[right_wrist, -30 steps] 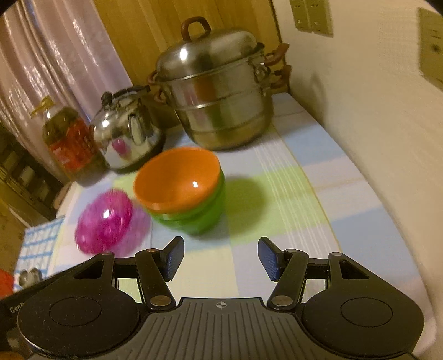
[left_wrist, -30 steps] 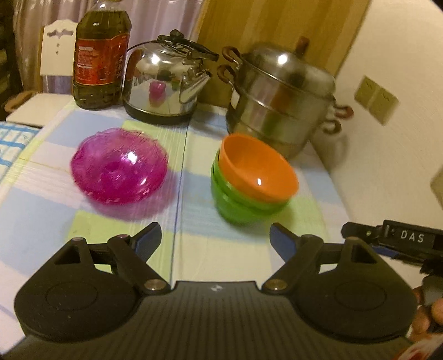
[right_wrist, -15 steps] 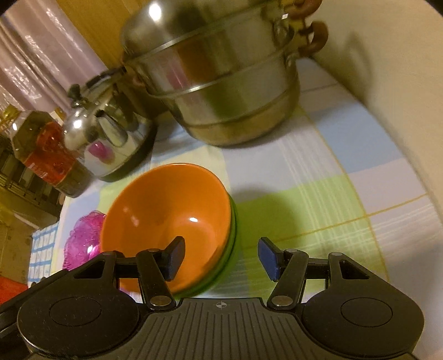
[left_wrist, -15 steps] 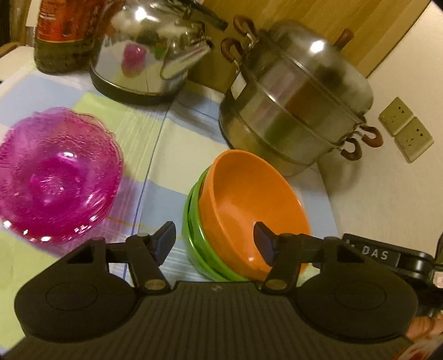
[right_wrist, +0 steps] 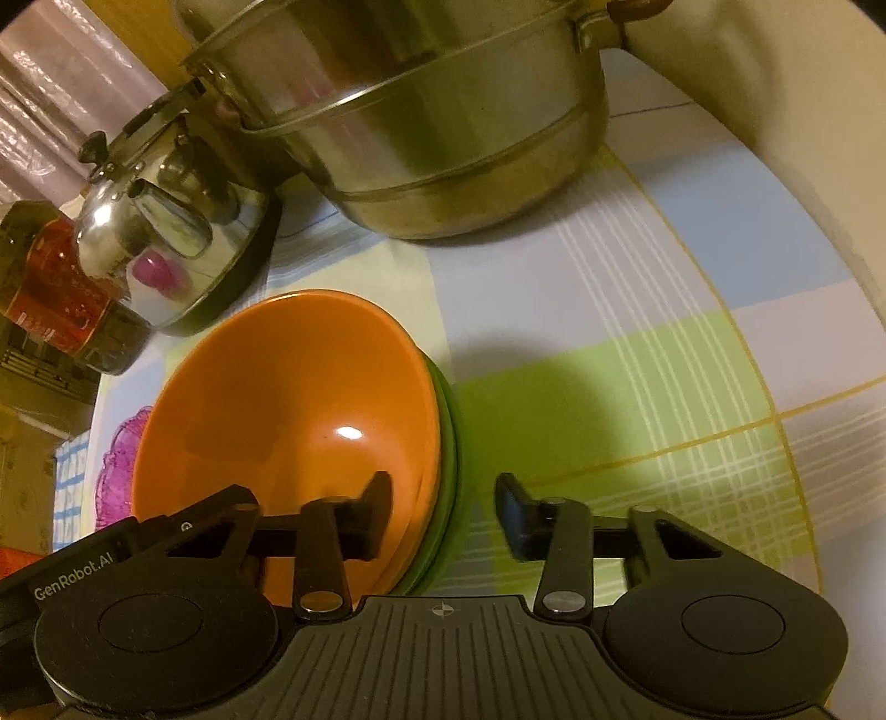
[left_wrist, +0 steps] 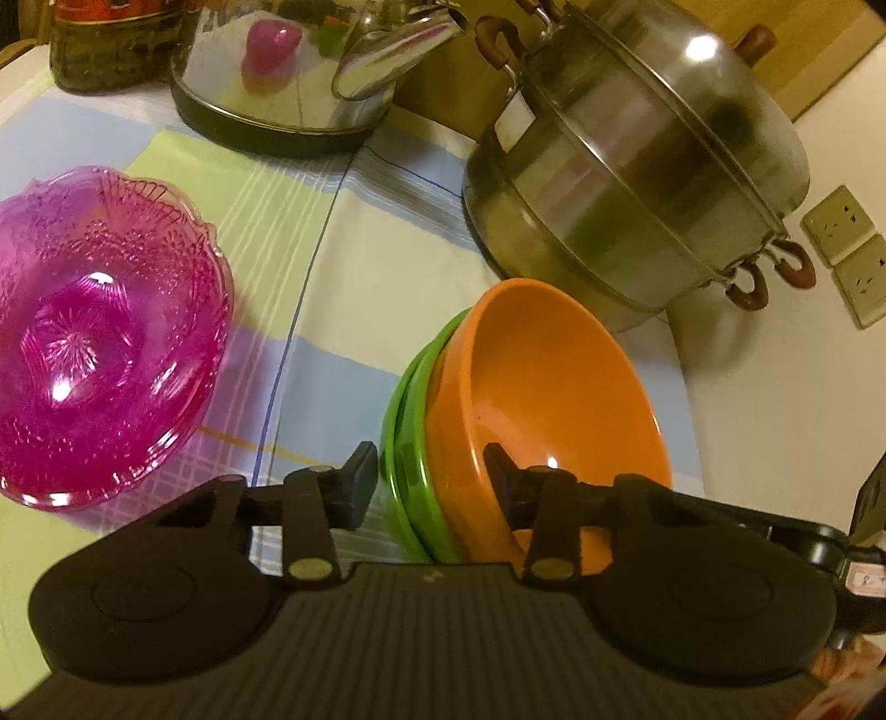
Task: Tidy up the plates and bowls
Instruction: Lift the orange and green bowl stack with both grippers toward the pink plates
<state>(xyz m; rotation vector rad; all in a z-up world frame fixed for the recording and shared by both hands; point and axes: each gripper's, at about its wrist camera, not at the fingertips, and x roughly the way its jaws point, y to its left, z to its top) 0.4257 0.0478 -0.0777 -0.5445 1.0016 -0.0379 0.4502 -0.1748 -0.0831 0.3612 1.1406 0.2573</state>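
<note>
An orange bowl (left_wrist: 548,387) is nested in a stack of green bowls (left_wrist: 412,443) on the checked tablecloth. My left gripper (left_wrist: 432,476) is open and straddles the stack's left rims, one finger outside the green bowls, the other inside the orange bowl. My right gripper (right_wrist: 446,512) is open and straddles the right rims of the orange bowl (right_wrist: 288,410) and green bowls (right_wrist: 448,459). A pink glass bowl (left_wrist: 99,332) stands to the left, apart from both grippers; its edge shows in the right wrist view (right_wrist: 119,459).
A steel steamer pot (left_wrist: 637,155) stands just behind the bowls, a steel kettle (left_wrist: 310,72) and an oil bottle (left_wrist: 99,50) further left. The wall with sockets (left_wrist: 847,249) is close on the right. The table edge curves at the right (right_wrist: 819,332).
Both grippers have moved forward and down onto the stacked bowls, now straddling opposite rims. Their jaws have narrowed a little. The bowls have not moved.
</note>
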